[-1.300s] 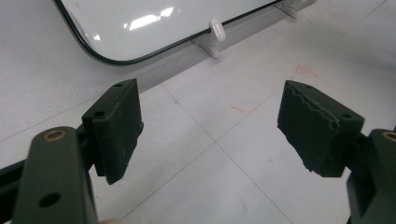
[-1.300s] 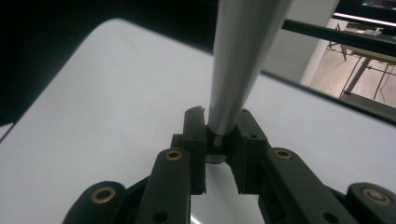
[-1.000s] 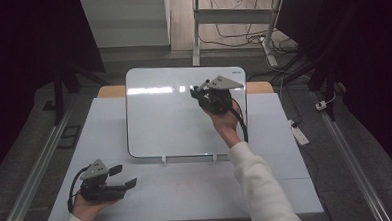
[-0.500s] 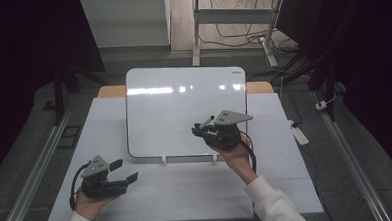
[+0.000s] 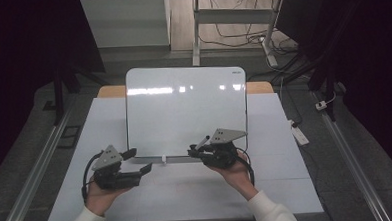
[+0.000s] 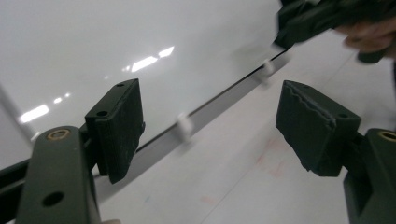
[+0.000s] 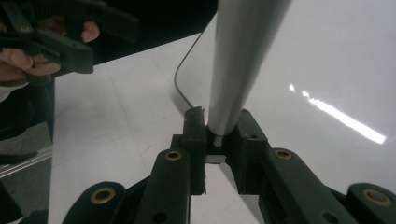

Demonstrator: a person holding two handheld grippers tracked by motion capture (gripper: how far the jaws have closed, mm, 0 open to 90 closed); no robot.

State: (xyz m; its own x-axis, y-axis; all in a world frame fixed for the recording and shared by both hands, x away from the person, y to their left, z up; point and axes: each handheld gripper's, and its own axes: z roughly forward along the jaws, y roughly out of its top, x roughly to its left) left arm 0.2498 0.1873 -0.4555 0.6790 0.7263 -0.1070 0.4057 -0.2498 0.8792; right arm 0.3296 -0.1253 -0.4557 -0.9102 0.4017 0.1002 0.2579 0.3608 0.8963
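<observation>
One marker (image 7: 238, 60) clamped in right gripper (image 5: 198, 151), at whiteboard (image 5: 184, 111) near edge. Long axis runs straight out along jaws; tip up toward board in high view (image 5: 203, 141). Left gripper (image 5: 138, 162) wide, nothing between pads (image 6: 116, 123), near board's near-left corner. Whiteboard flat on white table (image 5: 187, 191). Room dark; cables (image 5: 241, 38) on floor beyond.

**Where things lie around my fingers**

My right fingers (image 5: 196, 151) are closed on a marker (image 7: 238, 65), which sticks out ahead of them, just above the whiteboard's (image 5: 184, 111) near edge. The whiteboard lies flat on the tabletop (image 5: 286, 156), stretching away beyond both hands. My left fingers (image 5: 138, 161) sit spread to the left of the right ones, the board's near edge and its small clip (image 6: 183, 127) just ahead of them.
</observation>
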